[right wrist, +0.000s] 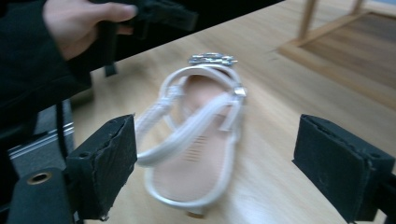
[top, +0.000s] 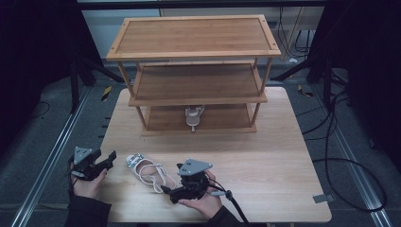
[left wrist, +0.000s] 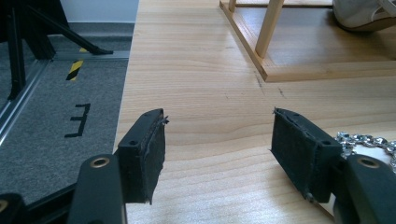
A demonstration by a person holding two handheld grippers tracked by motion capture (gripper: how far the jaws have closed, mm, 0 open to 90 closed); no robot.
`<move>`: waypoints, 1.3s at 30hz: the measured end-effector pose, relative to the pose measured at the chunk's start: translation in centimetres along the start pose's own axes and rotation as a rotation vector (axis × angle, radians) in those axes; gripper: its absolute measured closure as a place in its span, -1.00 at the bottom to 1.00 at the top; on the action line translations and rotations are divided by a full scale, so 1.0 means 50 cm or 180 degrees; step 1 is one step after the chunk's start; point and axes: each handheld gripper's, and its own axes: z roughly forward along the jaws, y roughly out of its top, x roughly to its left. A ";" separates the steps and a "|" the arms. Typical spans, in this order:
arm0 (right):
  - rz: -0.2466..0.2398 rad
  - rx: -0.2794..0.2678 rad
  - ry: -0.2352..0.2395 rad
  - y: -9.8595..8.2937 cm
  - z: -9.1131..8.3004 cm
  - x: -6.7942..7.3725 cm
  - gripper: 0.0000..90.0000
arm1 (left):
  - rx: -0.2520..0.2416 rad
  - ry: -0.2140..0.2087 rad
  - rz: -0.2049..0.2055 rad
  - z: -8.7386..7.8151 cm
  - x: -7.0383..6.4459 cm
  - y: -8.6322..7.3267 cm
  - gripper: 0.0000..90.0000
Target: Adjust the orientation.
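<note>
A white strappy sandal (top: 145,170) lies on the wooden table (top: 265,161), its jewelled toe pointing far-left. My right gripper (top: 173,185) is at its heel end, and in the right gripper view the sandal (right wrist: 196,154) lies between the wide-apart jaws of that gripper (right wrist: 217,135), which is open. My left gripper (top: 110,161) hovers just left of the sandal's toe, open, with bare table between the jaws of that gripper (left wrist: 219,121). The jewelled toe (left wrist: 362,141) shows beside its right jaw. A second white sandal (top: 194,116) sits on the bottom shelf.
A three-tier wooden shelf rack (top: 194,52) stands at the back of the table; its upper two shelves are bare. Black cables (top: 331,156) trail over the grey floor on the right. A metal rail (top: 52,156) runs along the left.
</note>
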 end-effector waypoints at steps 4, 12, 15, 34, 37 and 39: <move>-0.0026 0.0166 0.0036 -0.016 0.036 0.020 -0.75 | -0.0022 -0.0004 -0.0012 -0.002 0.000 0.001 -0.25; -0.0123 0.0325 -0.0130 -0.020 0.080 0.027 -0.38 | -0.0013 -0.0002 0.0010 -0.002 -0.002 0.002 -0.24; -0.0126 0.0385 -0.0216 -0.019 0.069 0.012 -0.15 | 0.0002 -0.0017 0.0011 0.001 -0.002 0.001 -0.23; -0.0081 0.0537 -0.0064 -0.024 0.135 -0.018 -0.40 | 0.0026 -0.0080 0.0007 0.006 0.001 -0.003 -0.20; -0.0095 0.0527 -0.0076 -0.024 0.135 -0.016 -0.34 | 0.0025 -0.0067 0.0012 0.005 0.002 -0.002 -0.20; -0.0084 0.0529 -0.0081 -0.023 0.134 -0.017 -0.31 | 0.0026 -0.0066 0.0015 0.005 0.001 -0.001 -0.20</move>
